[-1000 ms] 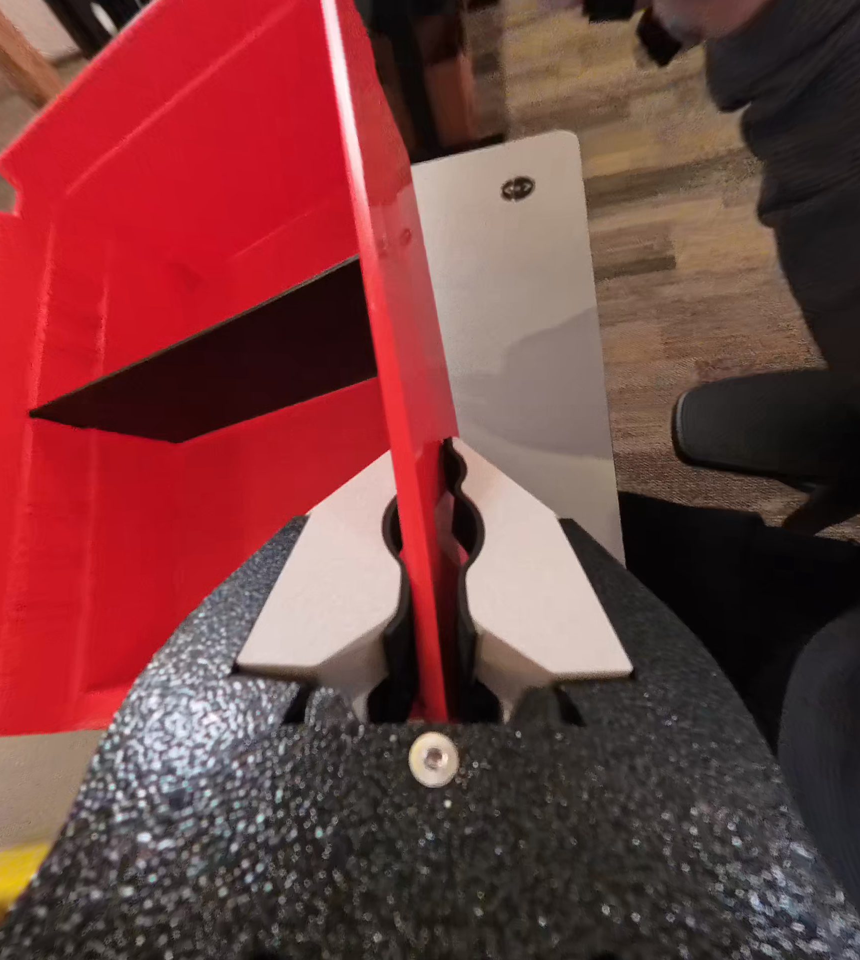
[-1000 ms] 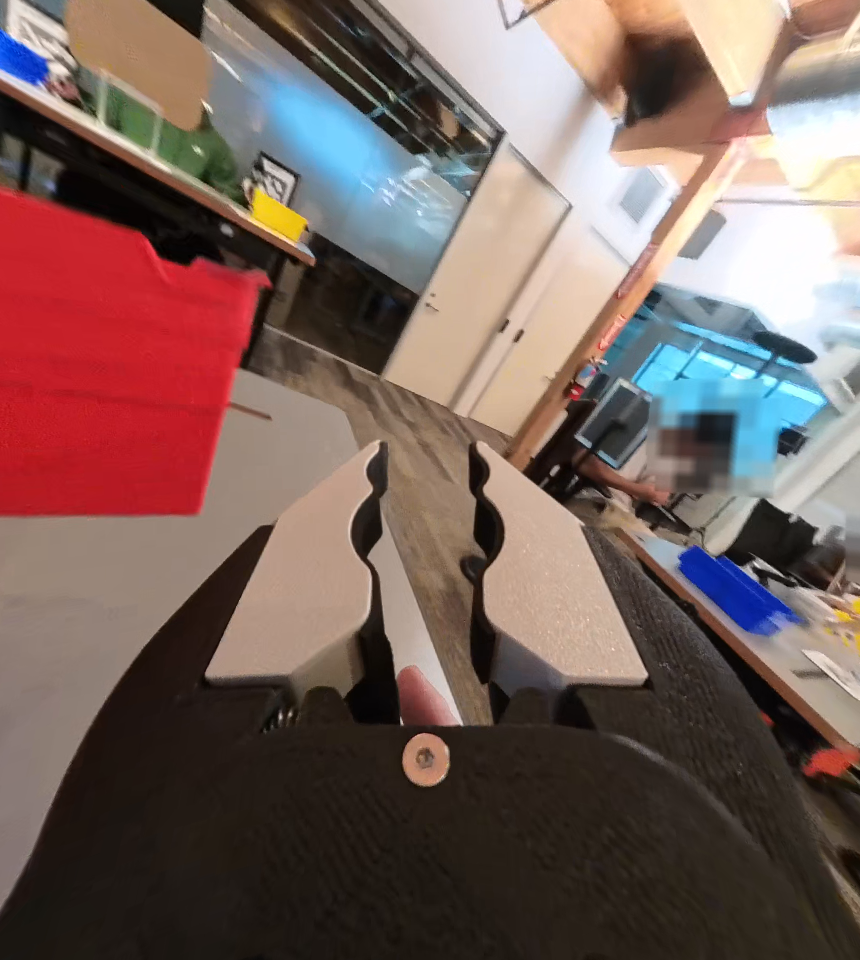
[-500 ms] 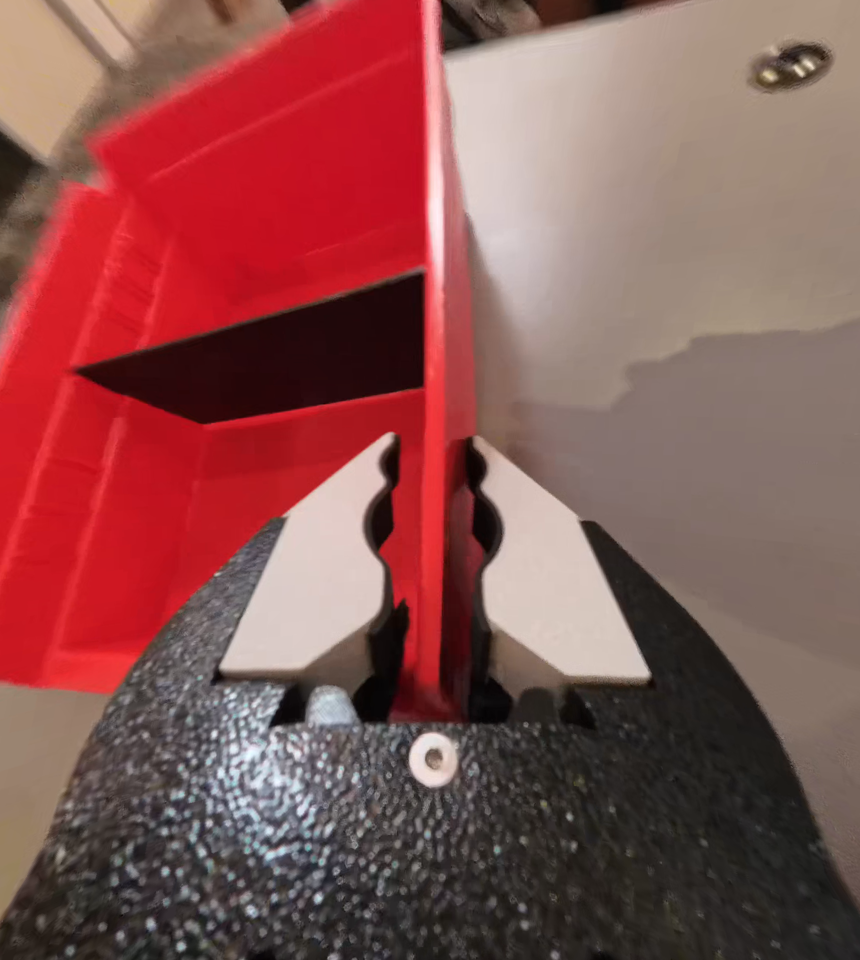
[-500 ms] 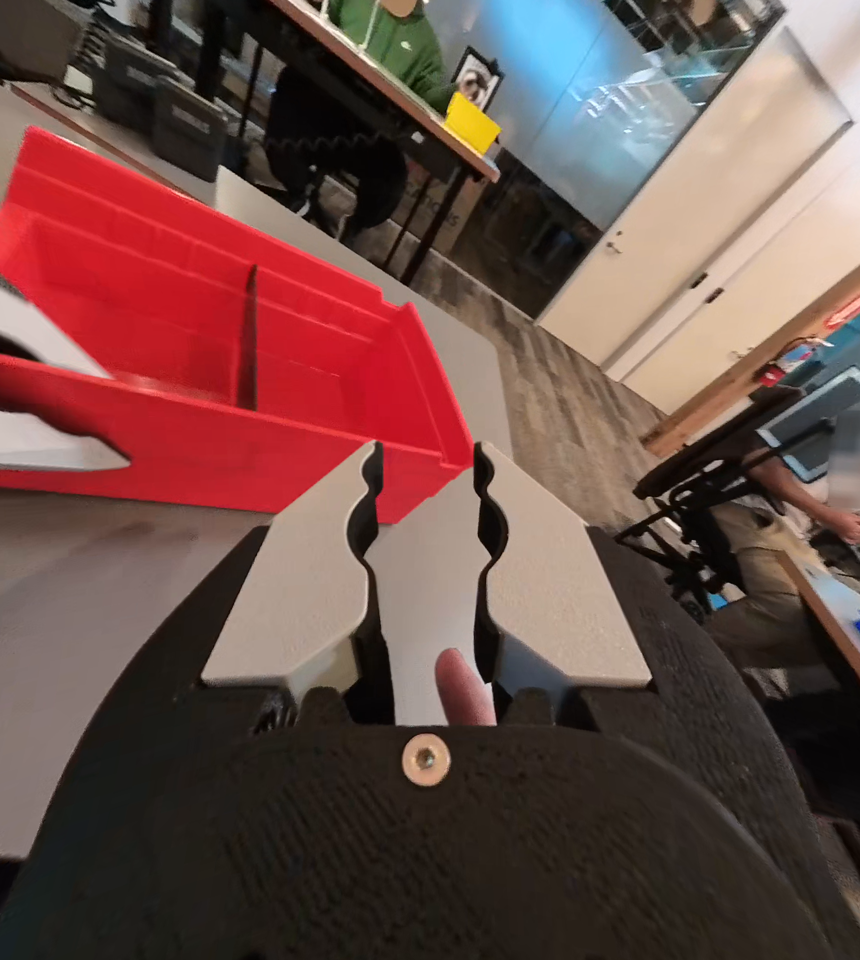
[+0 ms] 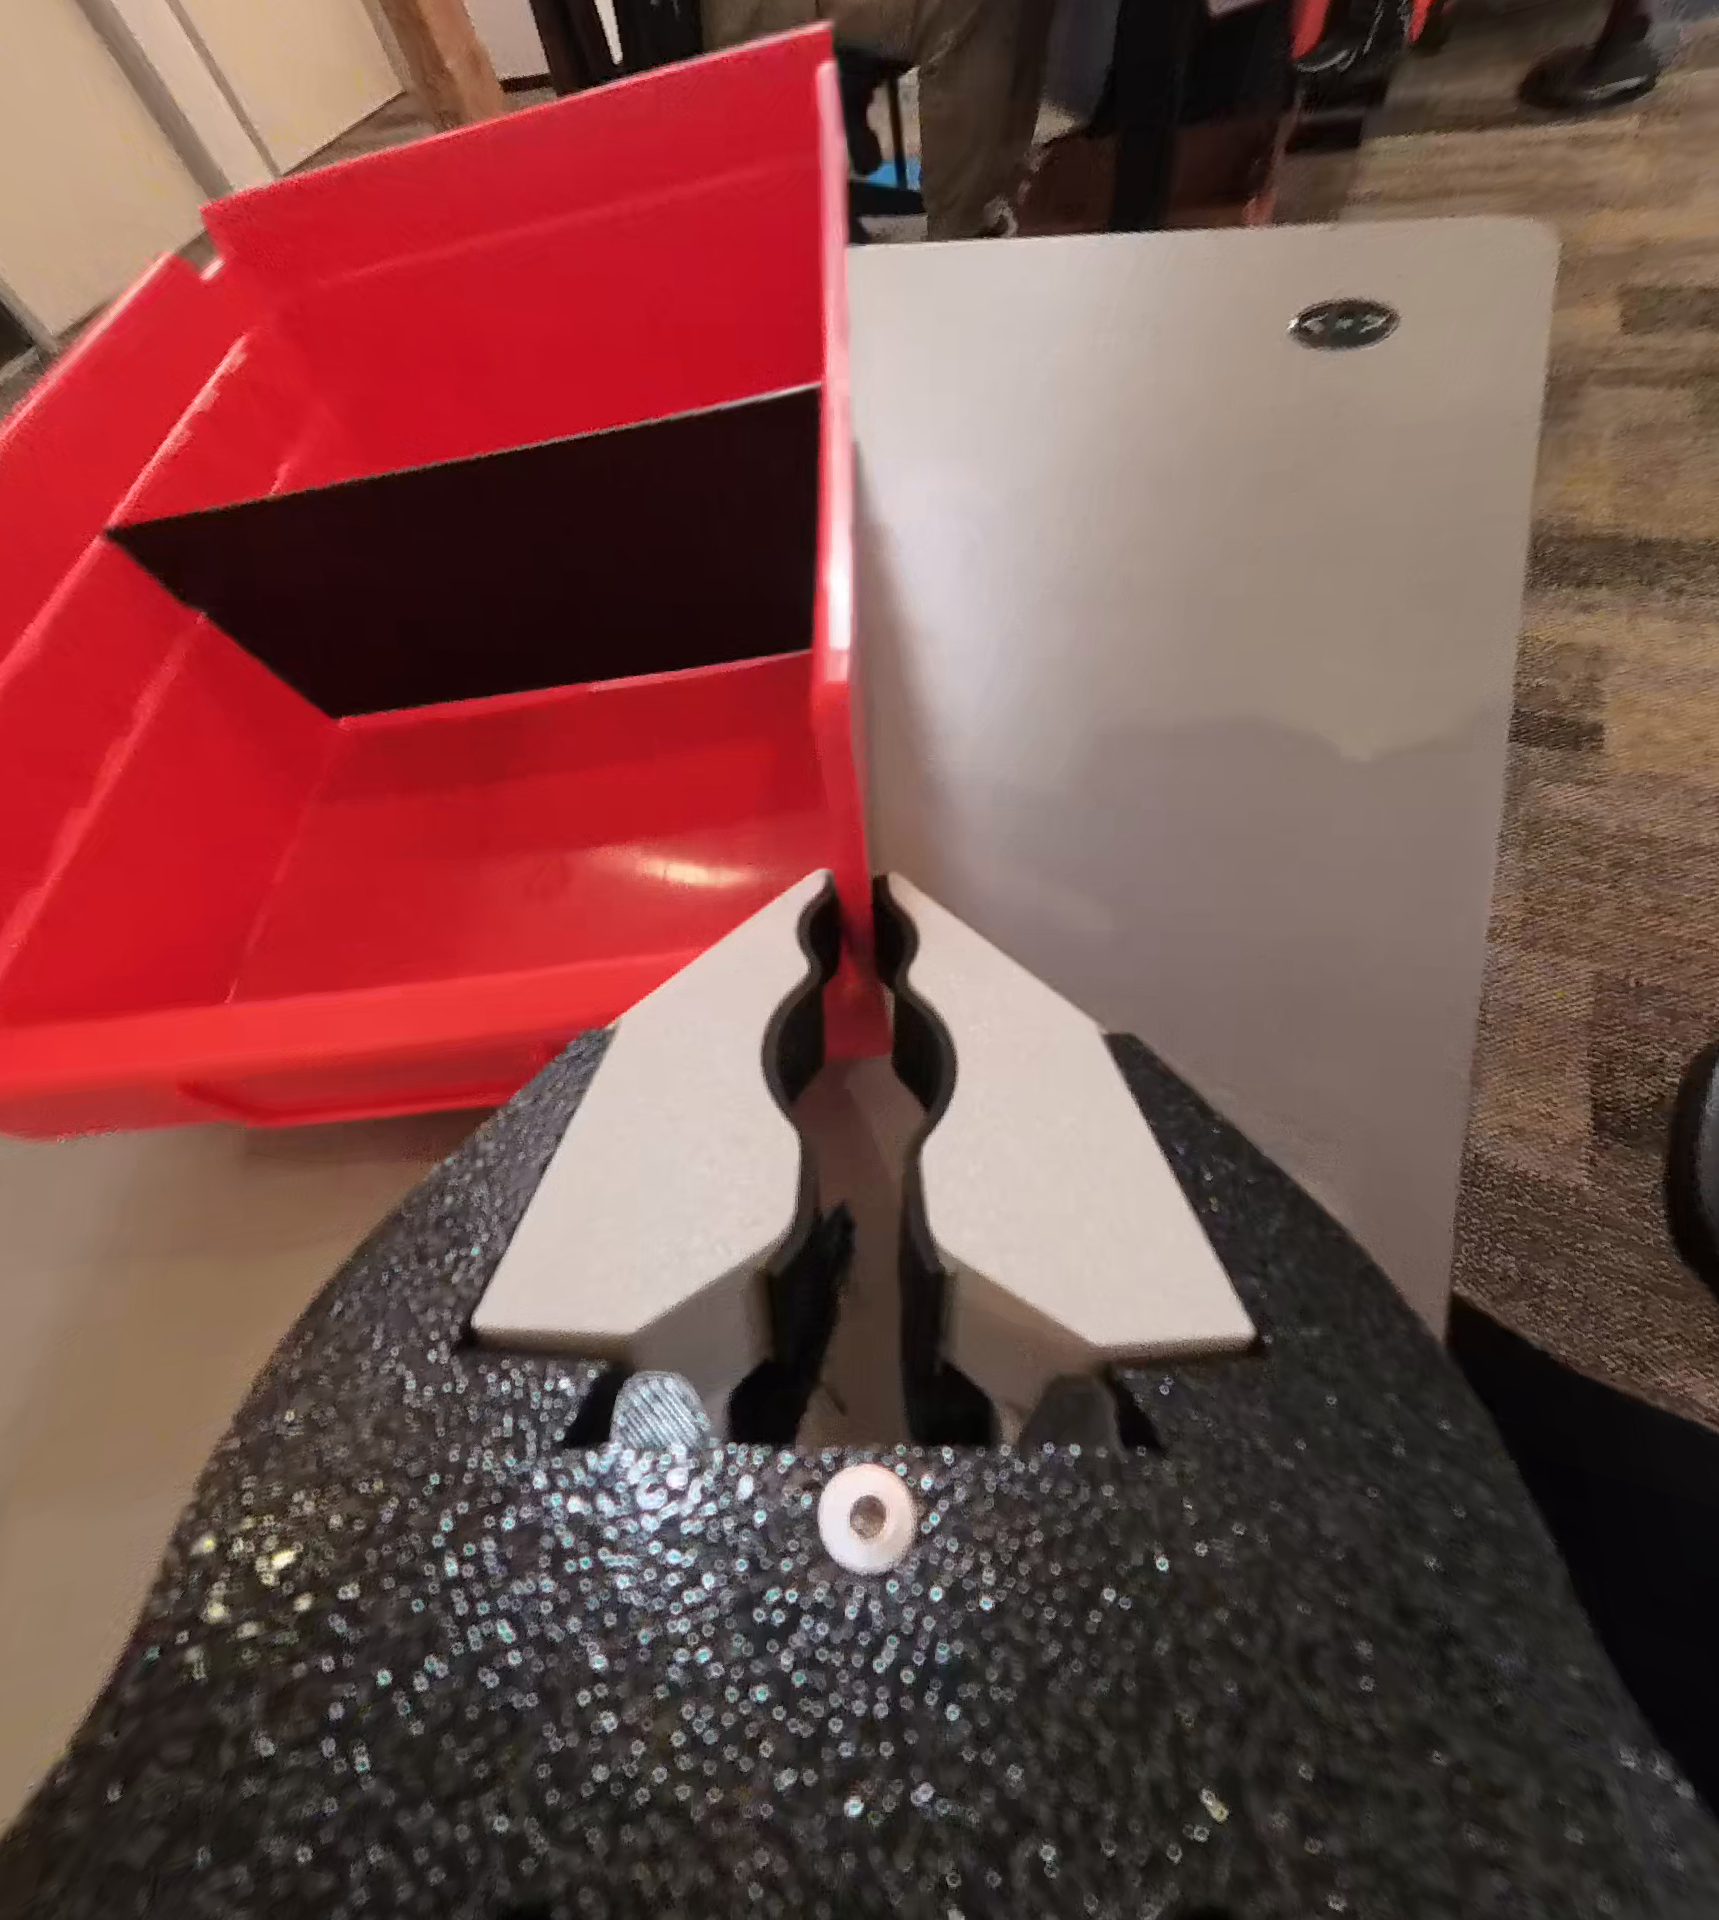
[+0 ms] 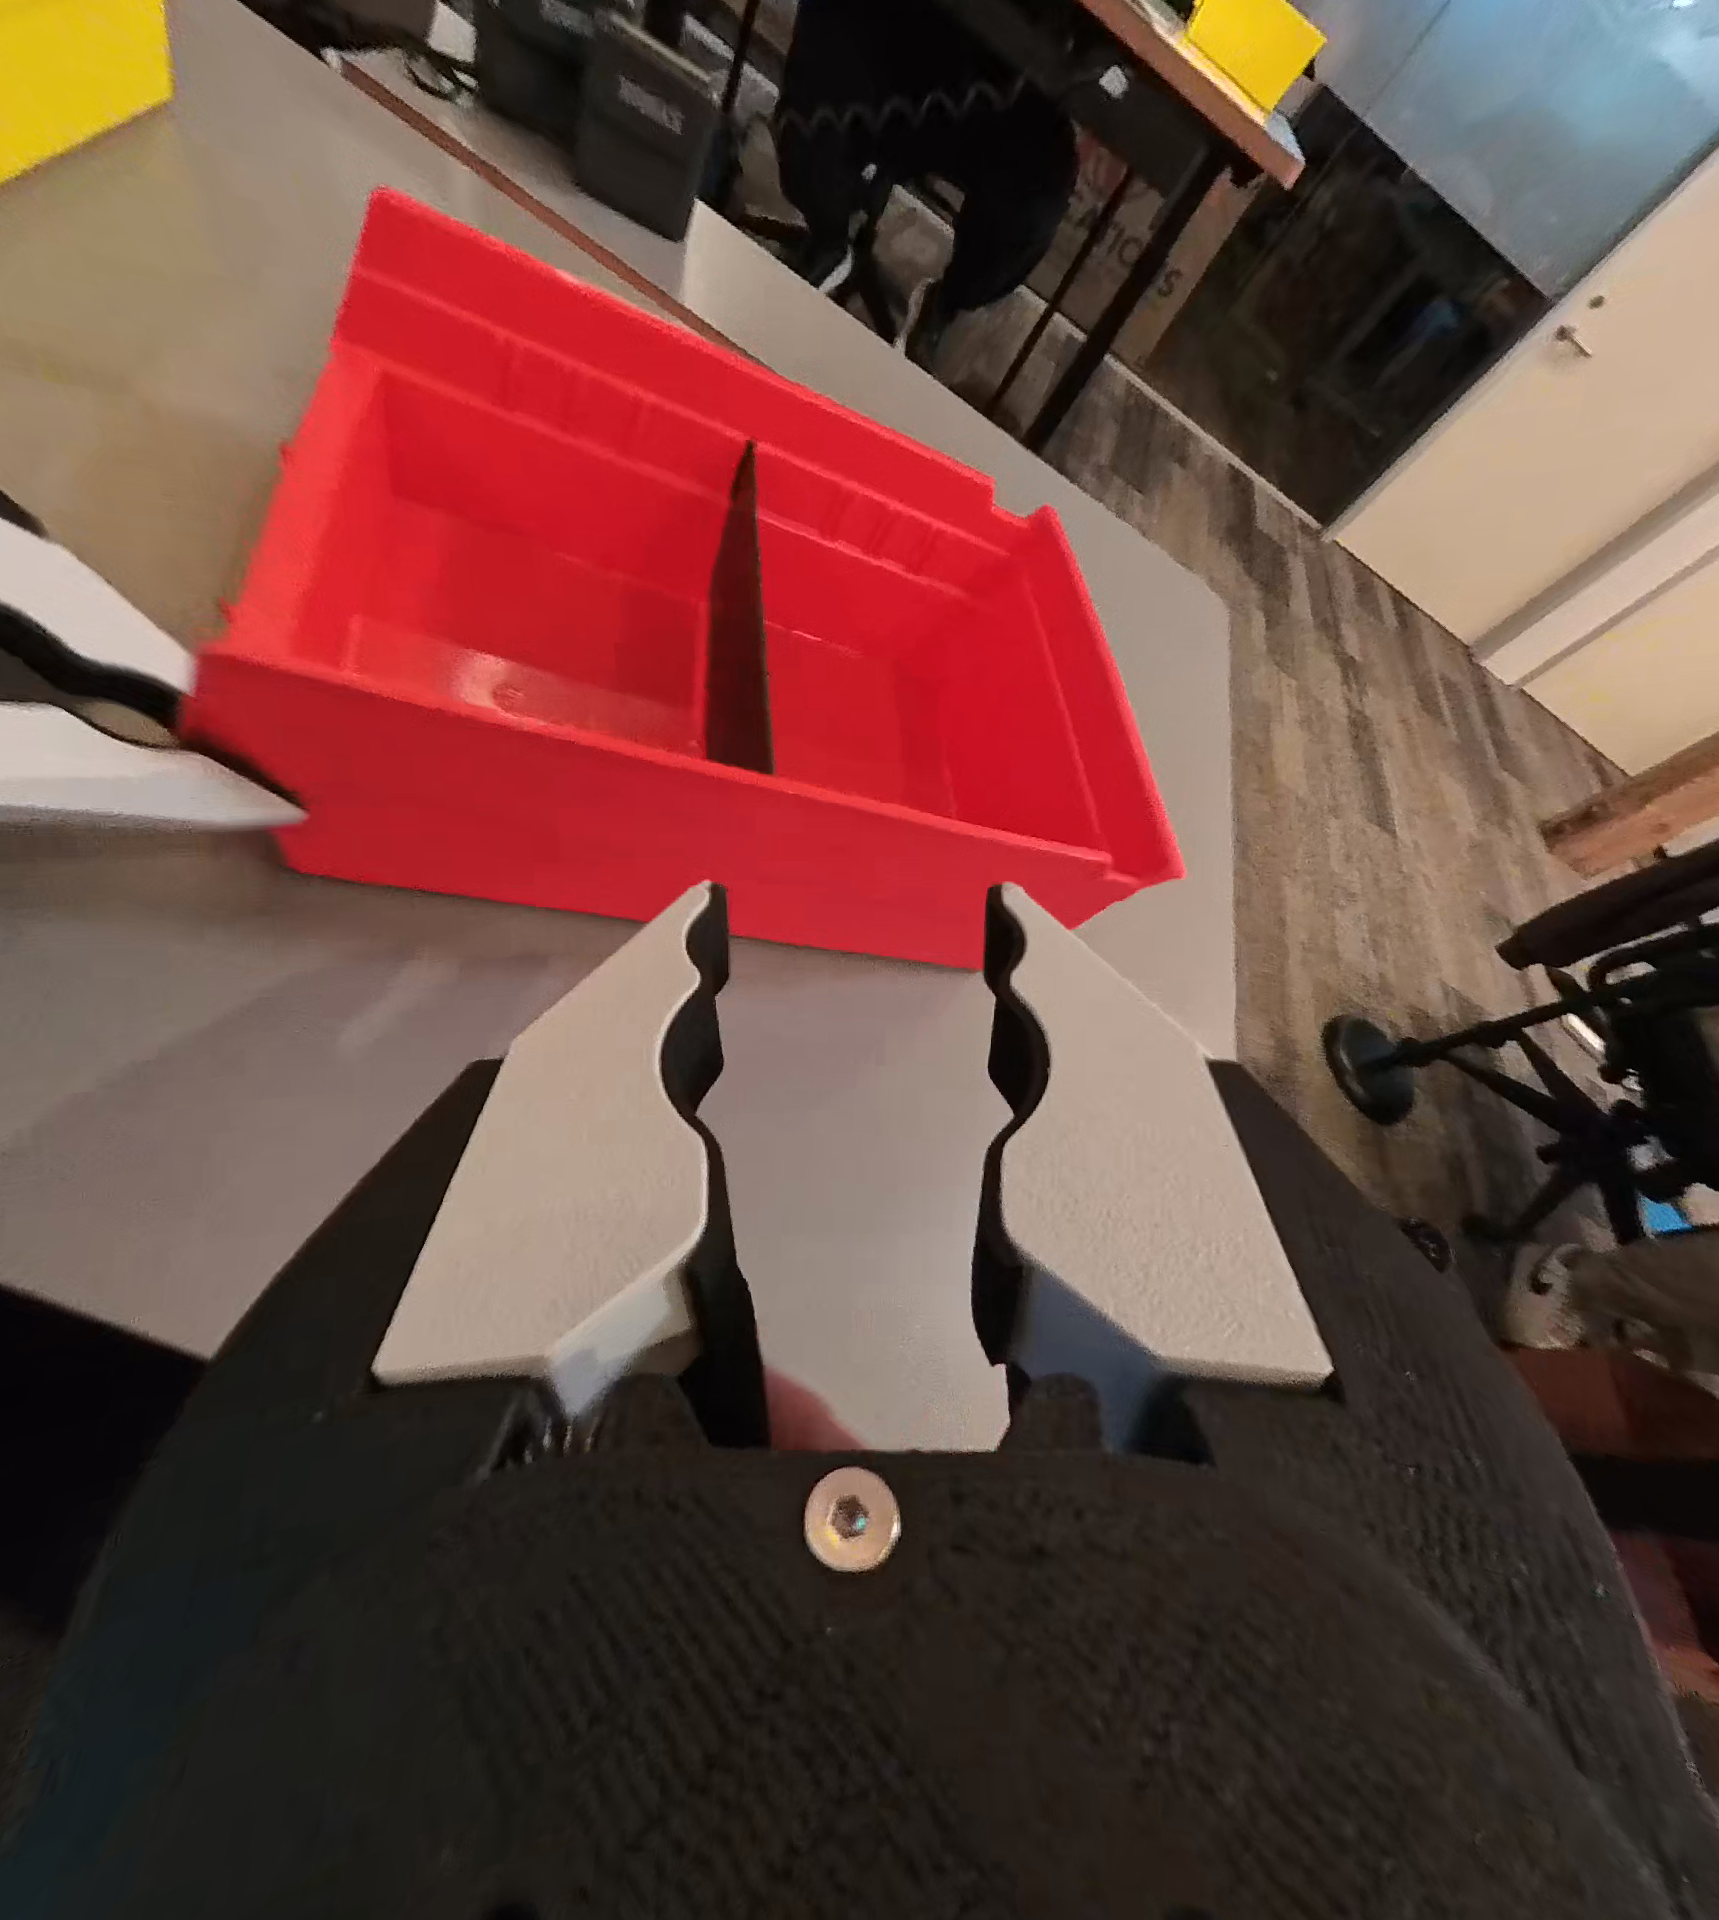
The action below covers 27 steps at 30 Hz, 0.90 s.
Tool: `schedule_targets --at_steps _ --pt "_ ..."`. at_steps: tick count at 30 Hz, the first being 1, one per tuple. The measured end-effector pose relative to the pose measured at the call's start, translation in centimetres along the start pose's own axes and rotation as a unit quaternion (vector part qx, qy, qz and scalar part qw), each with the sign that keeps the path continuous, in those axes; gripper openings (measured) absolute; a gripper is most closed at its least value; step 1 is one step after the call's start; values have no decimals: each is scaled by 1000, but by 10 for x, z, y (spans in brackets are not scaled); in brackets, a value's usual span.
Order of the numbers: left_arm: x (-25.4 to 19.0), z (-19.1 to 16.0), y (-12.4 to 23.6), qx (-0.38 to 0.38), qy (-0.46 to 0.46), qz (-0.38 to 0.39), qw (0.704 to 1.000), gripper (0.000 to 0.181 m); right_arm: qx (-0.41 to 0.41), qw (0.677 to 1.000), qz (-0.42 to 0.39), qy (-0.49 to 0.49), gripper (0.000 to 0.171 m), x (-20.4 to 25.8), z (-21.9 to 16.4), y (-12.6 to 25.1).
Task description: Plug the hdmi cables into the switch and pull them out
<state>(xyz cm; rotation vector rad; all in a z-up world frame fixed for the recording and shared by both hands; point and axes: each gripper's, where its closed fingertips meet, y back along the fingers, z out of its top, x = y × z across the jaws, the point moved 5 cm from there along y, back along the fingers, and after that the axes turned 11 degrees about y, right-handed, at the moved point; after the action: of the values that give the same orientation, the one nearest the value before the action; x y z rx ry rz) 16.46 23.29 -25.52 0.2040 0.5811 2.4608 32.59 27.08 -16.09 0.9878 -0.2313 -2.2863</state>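
The left gripper (image 5: 857,894), nearly pressed together, sits at the corner of a red plastic divided bin (image 5: 398,852) on the grey counter (image 5: 1198,623); the right gripper (image 6: 850,904), spread and empty, faces the bin's side.

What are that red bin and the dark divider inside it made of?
The red bin looks like moulded plastic: uniform colour, ribbed walls, glossy highlights on its floor. The divider is a thin, flat, matte black sheet, perhaps plastic or card; the pictures cannot settle which.
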Motion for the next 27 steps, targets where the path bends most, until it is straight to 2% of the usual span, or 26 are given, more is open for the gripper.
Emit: schedule_targets --at_steps 4,6,7,8,9,11,12,14,16,20,22,24,27 --pt "-40 10 -23 -6 -54 -49 997 15 8 999 29 -9 52 6 2 15" --pt "-65 11 -18 19 -106 -120 987 40 17 999 36 -2 60 9 0 19" --pt "-71 13 -7 19 -130 -141 981 41 22 999 43 -3 64 11 -1 20" --pt "-73 15 7 8 -149 -151 977 49 29 998 51 -10 77 14 -3 20" --pt "-69 16 22 -6 -164 -146 976 54 35 997 61 -25 101 15 -3 18" --pt "-48 16 50 -32 -179 -92 979 66 46 993 81 -69 133 18 -2 7" --pt "-32 15 65 -45 -183 -48 981 73 51 991 92 -85 142 21 -1 0" --pt "12 9 100 -69 -184 79 977 81 64 987 122 -85 148 33 1 -14" --pt "57 -4 143 -74 -162 195 964 79 88 982 153 -67 150 48 -1 -28" --pt "136 -31 233 -85 -25 336 938 84 154 976 153 -29 148 57 -16 -50" --pt "173 -47 270 -86 60 380 919 85 173 974 141 -30 147 54 -23 -56" --pt "202 -61 296 -89 155 382 907 89 175 973 143 -41 151 53 -26 -58" --pt "239 -81 311 -66 252 366 893 95 171 975 136 -44 152 49 -30 -58"
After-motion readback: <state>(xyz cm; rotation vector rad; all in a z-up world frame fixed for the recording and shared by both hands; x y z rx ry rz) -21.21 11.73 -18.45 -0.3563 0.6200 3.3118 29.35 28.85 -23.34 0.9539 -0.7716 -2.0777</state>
